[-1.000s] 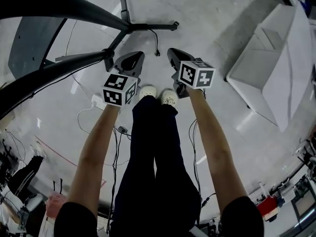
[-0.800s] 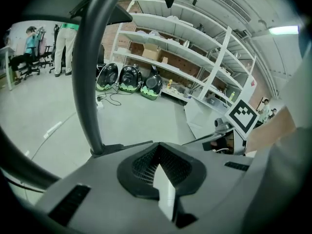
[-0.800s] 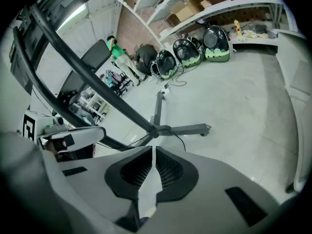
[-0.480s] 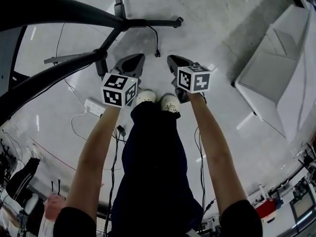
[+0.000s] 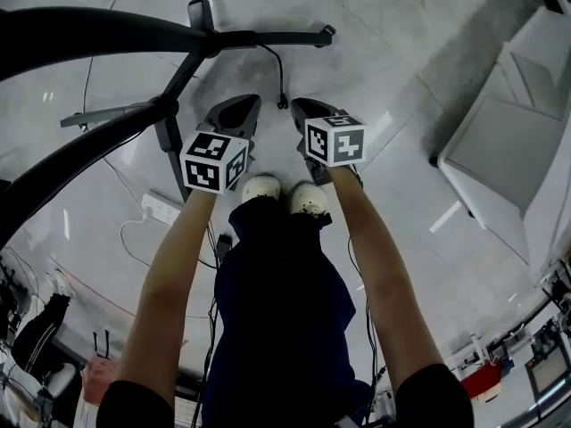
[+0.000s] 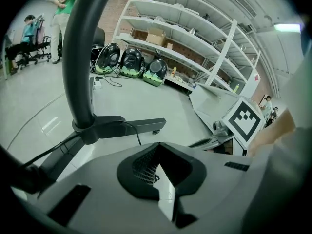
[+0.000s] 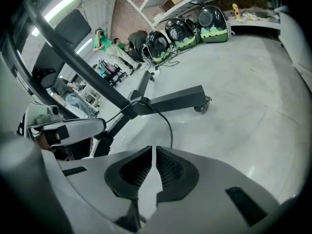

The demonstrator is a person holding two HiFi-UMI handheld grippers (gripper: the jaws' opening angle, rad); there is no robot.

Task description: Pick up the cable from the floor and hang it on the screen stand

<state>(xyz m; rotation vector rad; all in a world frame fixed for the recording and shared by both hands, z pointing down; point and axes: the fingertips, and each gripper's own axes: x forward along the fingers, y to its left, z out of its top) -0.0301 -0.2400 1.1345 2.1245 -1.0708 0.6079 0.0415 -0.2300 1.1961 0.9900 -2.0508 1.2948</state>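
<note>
Both tongs we hold closed on nothing, left tongs (image 5: 243, 105) and right tongs (image 5: 302, 106); the cable (image 5: 277, 71) lies at twelve o'clock on the floor (image 5: 401, 69).

The pale grey floor (image 5: 393, 52) is smooth and polished, glossy enough to mirror the ceiling lights in streaks. On it, the black screen stand (image 5: 268, 38) looks like matt painted metal, and the thin black cable (image 5: 278, 74) by its base has a dull, rubbery skin. The left gripper (image 6: 157, 152) and right gripper (image 7: 153, 155) have smooth, matt grey plastic shells with finely ribbed black pads (image 7: 170, 172), while the person's dark trousers (image 5: 277, 301) are soft matt cloth and the white shoes (image 5: 260, 187) have a slight sheen.
</note>
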